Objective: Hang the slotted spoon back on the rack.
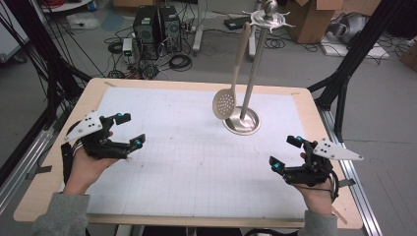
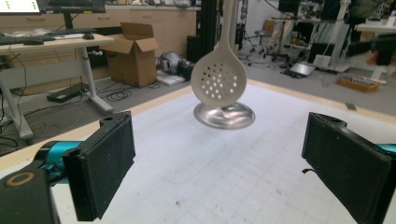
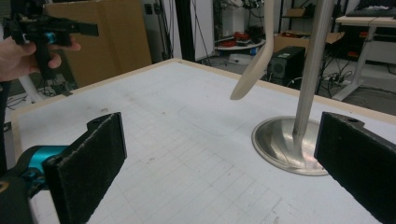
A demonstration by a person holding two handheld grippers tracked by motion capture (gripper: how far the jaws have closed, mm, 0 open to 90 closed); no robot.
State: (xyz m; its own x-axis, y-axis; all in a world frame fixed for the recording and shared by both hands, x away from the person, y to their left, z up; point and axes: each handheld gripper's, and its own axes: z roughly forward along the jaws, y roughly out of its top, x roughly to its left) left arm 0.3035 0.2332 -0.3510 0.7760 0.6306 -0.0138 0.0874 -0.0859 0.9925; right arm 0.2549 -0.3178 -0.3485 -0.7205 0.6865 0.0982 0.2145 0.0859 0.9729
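In the right gripper view the skimmer handle runs off at 12 o'clock, same for the stand pole. Right jaw gets clipped at 4 o'clock in both gripper views.

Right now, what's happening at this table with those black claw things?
A person holds a left gripper and a right gripper, both open and empty, above a white gridded mat. Between them, farther back, a beige slotted spoon hangs from a metal stand. Nothing has been grasped.
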